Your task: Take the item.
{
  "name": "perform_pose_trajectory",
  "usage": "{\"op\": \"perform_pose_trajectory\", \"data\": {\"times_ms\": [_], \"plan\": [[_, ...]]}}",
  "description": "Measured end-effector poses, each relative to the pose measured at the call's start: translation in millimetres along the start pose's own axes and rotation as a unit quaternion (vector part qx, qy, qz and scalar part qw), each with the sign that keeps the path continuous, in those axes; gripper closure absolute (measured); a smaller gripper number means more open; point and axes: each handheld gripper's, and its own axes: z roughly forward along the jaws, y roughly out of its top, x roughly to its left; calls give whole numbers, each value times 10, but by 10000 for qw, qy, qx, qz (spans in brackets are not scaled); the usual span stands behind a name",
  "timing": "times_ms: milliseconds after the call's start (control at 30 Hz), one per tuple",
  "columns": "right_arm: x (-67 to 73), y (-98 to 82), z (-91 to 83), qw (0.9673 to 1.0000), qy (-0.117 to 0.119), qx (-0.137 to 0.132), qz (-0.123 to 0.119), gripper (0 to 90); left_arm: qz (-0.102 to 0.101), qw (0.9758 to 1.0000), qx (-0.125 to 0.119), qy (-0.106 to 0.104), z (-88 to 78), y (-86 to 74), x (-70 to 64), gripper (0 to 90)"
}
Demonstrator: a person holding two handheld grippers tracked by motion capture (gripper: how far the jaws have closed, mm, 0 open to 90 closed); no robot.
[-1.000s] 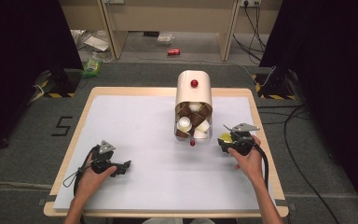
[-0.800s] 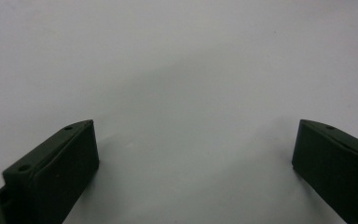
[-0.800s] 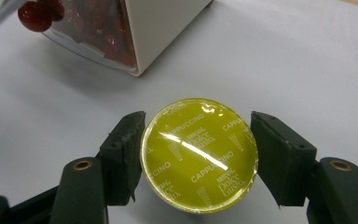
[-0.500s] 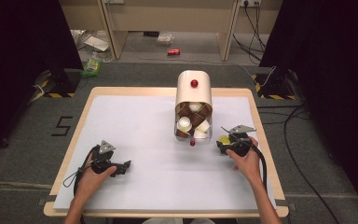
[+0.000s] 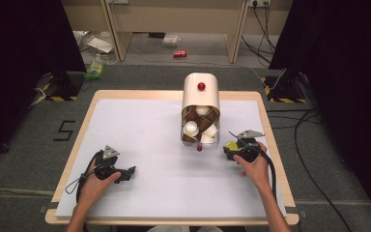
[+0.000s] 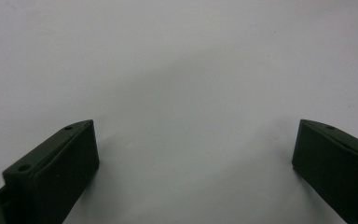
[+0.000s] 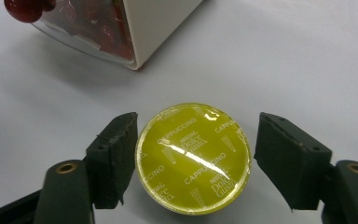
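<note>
A yellow-lidded coffee capsule [image 7: 193, 158] printed "Cappuccino" rests lid-up on the white table top. My right gripper [image 7: 198, 128] is open around it: the left jaw sits almost against the capsule's rim, and a small gap shows at the right jaw. From above, the capsule [image 5: 231, 145] and right gripper [image 5: 233, 149] lie just right of the dispenser's front. My left gripper [image 5: 128, 173] rests open at the front left, its jaws wide apart over bare white surface [image 6: 191, 93] with nothing between them.
A white capsule dispenser [image 5: 201, 96] with a red knob stands at the table's middle back, with brown and white capsules showing in its front. Its clear door with a red knob [image 5: 199, 148] reaches toward the front. The dispenser's corner [image 7: 140, 32] is just ahead of the right gripper.
The right hand and gripper have crept slightly left and nearer around the yellow capsule. The left gripper has stayed still.
</note>
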Motion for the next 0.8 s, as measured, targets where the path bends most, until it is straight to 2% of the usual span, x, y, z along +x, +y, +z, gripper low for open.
{"op": "perform_pose_trajectory", "data": {"times_ms": [200,367,800], "plan": [[-4,26,-78,9998,131,-164,42,241,-5,10000,7,-2,-1,1,0,0],[23,51,-153,9996,130,-261,50,214,-17,10000,6,-9,-1,0,0,0],[108,-37,-323,9995,139,-249,107,162,-15,10000,5,-8,-1,0,0,0]]}}
